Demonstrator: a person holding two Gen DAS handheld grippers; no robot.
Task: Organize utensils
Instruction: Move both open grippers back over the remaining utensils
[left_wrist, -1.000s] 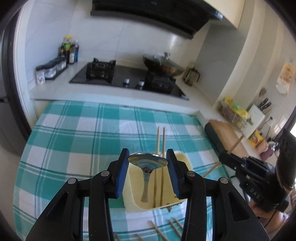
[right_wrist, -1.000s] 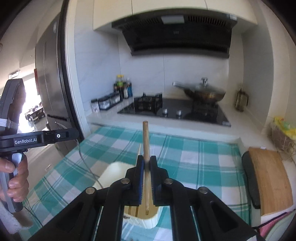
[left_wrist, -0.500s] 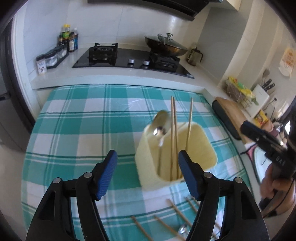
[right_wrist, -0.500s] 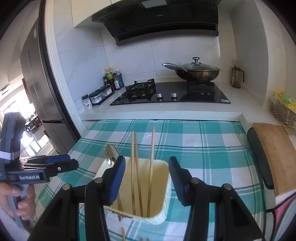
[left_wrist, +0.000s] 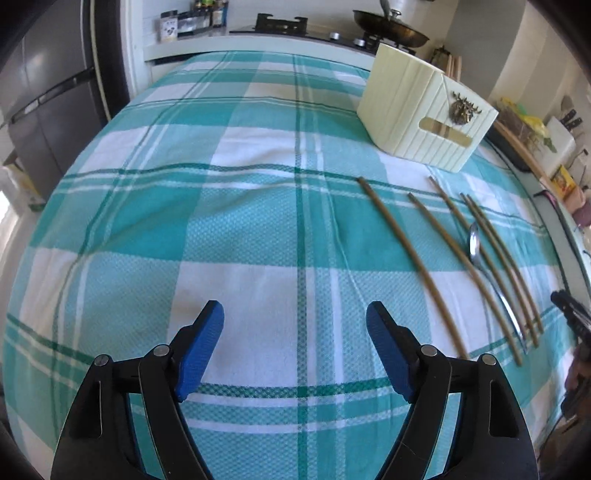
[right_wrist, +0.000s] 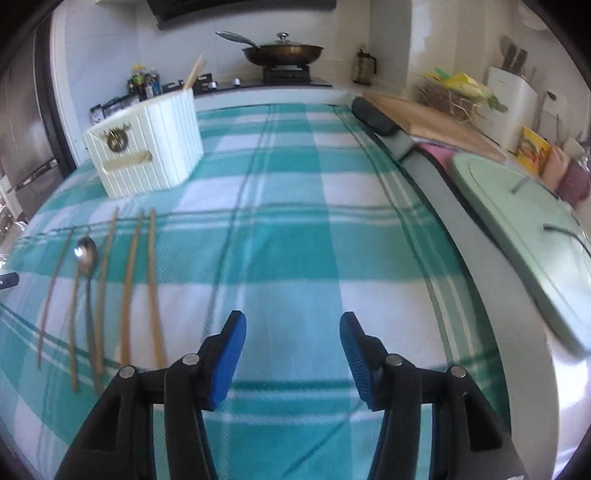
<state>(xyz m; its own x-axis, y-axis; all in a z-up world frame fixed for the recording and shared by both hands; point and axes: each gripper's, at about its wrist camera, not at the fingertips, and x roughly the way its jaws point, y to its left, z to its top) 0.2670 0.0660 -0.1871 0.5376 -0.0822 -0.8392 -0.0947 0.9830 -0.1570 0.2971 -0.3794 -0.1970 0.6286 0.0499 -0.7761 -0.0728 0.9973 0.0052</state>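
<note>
Wooden chopsticks (left_wrist: 410, 258), five brown sticks, lie side by side on the teal-and-white checked tablecloth (left_wrist: 236, 206) with a slim steel spoon (left_wrist: 480, 258) among them. All run lengthwise away from the cameras toward the cream ribbed plastic utensil holder (left_wrist: 424, 110), which stands on the cloth just beyond their far ends.

Seen from the left gripper (left_wrist: 295, 343), the row lies to the right of its jaws and ahead; seen from the right gripper (right_wrist: 291, 347), the same chopsticks (right_wrist: 127, 288) and spoon (right_wrist: 86, 258) lie to the left. So the utensils sit between the two hands, and their long axis runs roughly along the line each gripper points, so a jaw would close across a stick's width. By my judgement the right hand is nearer: its left blue pad (right_wrist: 227, 354) is just beside the near end of the outermost stick, while the left hand's jaws hang well apart from the closest one.

Both pairs of jaws have just been opening and now stand apart with nothing between them but bare cloth, the left pair wider.

Only the right wrist view shows chopstick tips rising out of the holder (right_wrist: 147, 147), so it already has contents. The left wrist view shows the holder's other side and, at its right edge, a dark sliver of the other gripper.
</note>
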